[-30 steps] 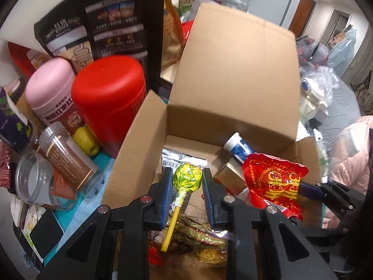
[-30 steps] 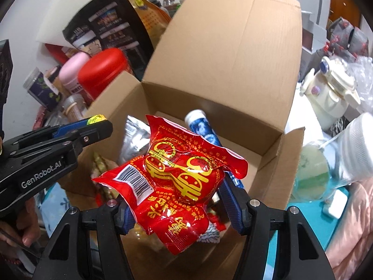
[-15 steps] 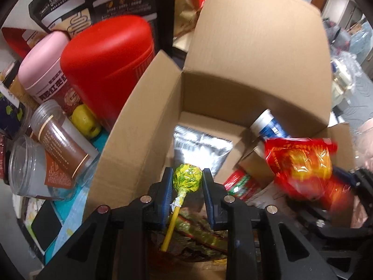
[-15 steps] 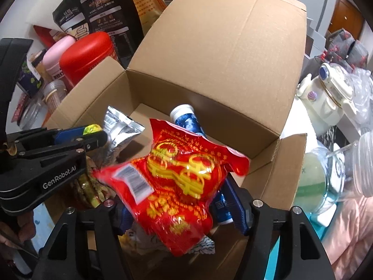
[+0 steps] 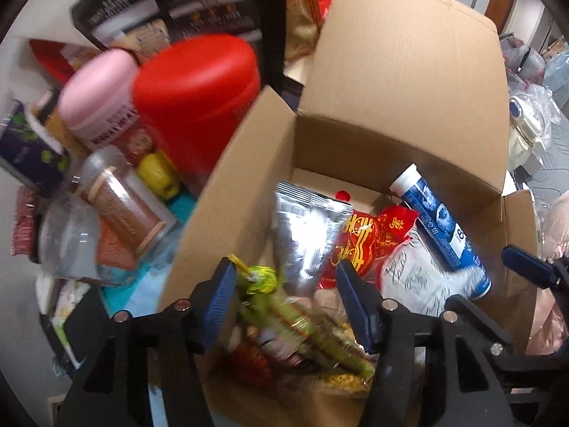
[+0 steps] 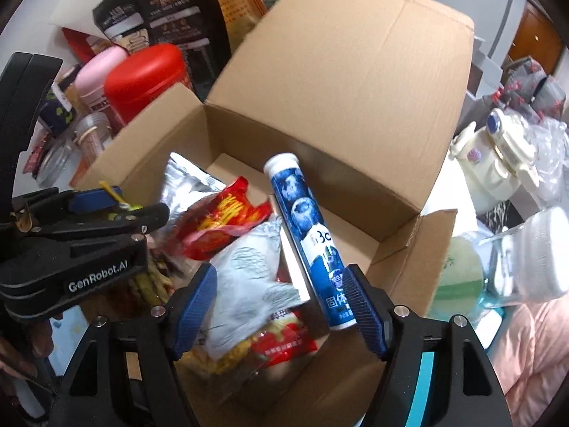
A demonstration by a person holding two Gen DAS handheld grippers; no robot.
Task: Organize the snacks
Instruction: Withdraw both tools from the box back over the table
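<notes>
Both pairs of blue-padded fingers are seen spread over the open cardboard box (image 5: 402,82). The left gripper (image 5: 288,302) is opening, its fingers (image 5: 220,299) released; the lollipop (image 5: 261,279) lies between them, close to the left pad, though blur hides whether it is touched. Its head is wrapped in yellow-green foil and a yellow stick juts up from it beside the pad. The right gripper (image 6: 281,306) is also opening, nothing being gripped: the blue tube (image 6: 309,235) lies against the inner face of its right finger (image 6: 362,306), and a white patterned packet (image 6: 249,277) sits loose between the pads.

Inside the box, a red snack packet (image 6: 224,220) with gold characters is found near the middle, resting against a silver foil pouch (image 5: 306,238) that stands toward the box's left wall. The tube is seen leaning lengthwise toward the box's right wall, white cap at the far end, printed with blueberries. A large "8" can be read on it in the left view, "3c" and Chinese characters in the right view. Green-striped sweets (image 5: 313,327) lie at the near edge of the box.

"GenRobot.AI" is printed in white on the left gripper's black body. Left of the box, on the worktop, a red canister (image 5: 195,85) and a pink-lidded jar (image 5: 99,96) are stood.
</notes>
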